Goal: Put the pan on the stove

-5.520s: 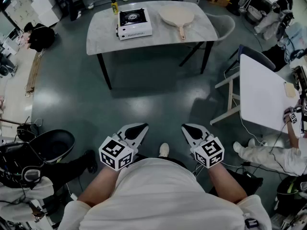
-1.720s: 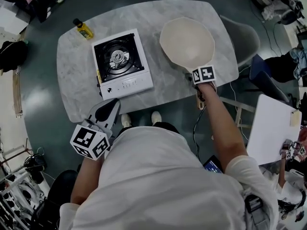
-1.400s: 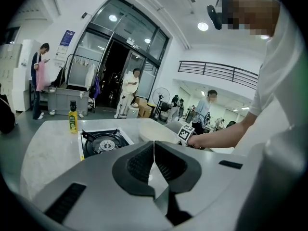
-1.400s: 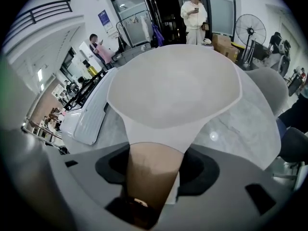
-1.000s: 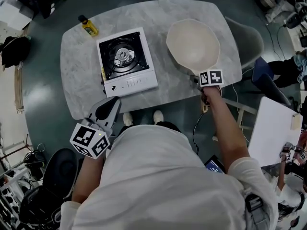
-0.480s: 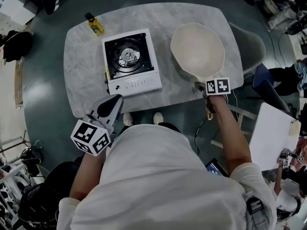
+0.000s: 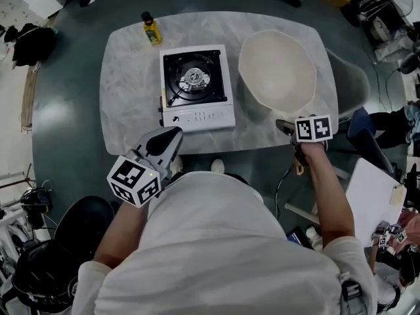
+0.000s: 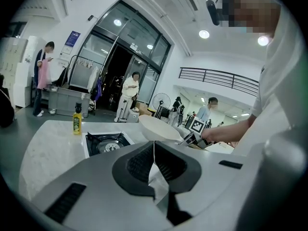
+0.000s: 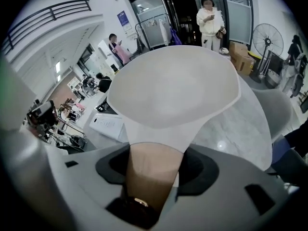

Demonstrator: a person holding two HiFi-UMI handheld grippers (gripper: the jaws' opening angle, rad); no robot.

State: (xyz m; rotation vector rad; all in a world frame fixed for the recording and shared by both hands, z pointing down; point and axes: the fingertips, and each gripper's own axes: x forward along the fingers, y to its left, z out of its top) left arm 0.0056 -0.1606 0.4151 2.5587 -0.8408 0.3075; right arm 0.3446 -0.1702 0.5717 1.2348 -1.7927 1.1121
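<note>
The yellow bottle [image 7: 151,30] stands beyond the stove's far left corner, clear of any route I'd take, so I leave it alone. My left gripper [image 7: 172,136] hangs just off the table's [image 7: 128,113] edge on the stove's near side. Its jaws are pressed together with nothing between them. I judge it is parked there because carrying this load needs only one hand.

The stove [image 7: 195,87] sits with its burner bare and its control panel facing me, ready to receive the pan.

The pan [image 7: 277,71] is just to the stove's right and not yet over the burner. My right gripper [image 7: 286,125] is near the stove's near right corner, jaws clamped on the wooden handle [image 9: 151,177] close to where it joins the bowl. I think a grip that close in makes the heavy bowl easier to lever and keep level.

The head view gives me the layout: the gap between pan and burner, and the handle's free end poking out behind the gripper. It cannot tell me height. The left gripper view looks across the tabletop and shows the pan [image 8: 156,128] apparently raised off the surface, to the right of the stove [image 8: 106,143], with the bottle [image 8: 77,121] to its left. The right gripper view [image 9: 153,163] alone shows the pads squeezing the handle, with the pan's [image 9: 178,85] pale inside empty.
</note>
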